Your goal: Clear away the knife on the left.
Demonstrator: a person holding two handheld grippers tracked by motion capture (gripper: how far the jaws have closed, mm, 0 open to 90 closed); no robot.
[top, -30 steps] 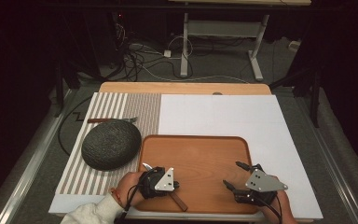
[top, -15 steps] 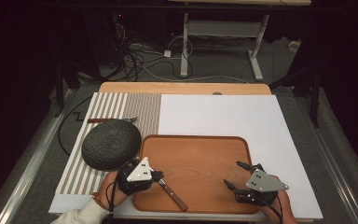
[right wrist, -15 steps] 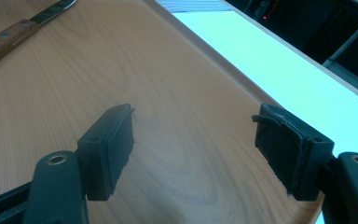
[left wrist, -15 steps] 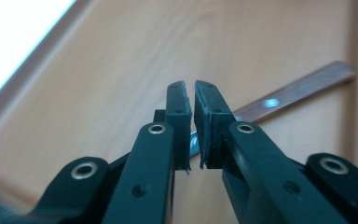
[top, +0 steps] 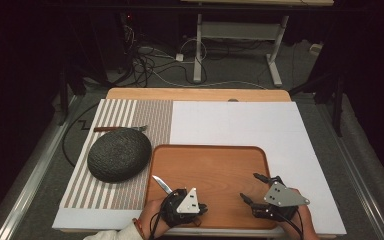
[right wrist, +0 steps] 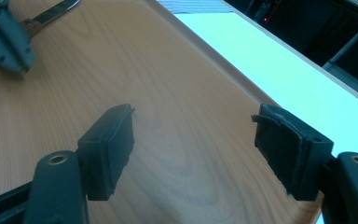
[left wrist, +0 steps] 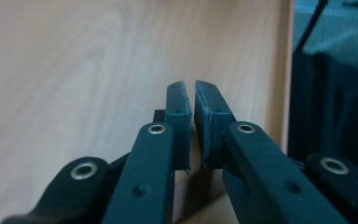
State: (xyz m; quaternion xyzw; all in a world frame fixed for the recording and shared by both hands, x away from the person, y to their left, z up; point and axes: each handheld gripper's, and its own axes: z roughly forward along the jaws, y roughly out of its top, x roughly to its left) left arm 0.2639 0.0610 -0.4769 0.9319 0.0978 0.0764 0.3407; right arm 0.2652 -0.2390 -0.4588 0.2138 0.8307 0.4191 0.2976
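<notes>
A person's left gripper (top: pixel 172 192) holds a knife (top: pixel 161 184) over the near-left corner of a wooden tray (top: pixel 215 165), at about 7 o'clock on the tray, its jaws drawn almost together on the handle. The blade sticks out toward 10 o'clock, its tip over the tray's left rim. In the left gripper view the two pads (left wrist: pixel 177 112) stand nearly closed with a thin gap between them above the wood, and the handle cannot be made out.

The right gripper (top: pixel 254 189) rests at about 5 o'clock on the tray, jaws spread wide with nothing between them; the right gripper view shows bare wood between its pads (right wrist: pixel 109 144).

A dark round stone-like object (top: pixel 119 154) lies just left of the tray on a striped mat (top: pixel 130 112). A second knife (top: pixel 117 128) lies at 12 o'clock from it, close by.
</notes>
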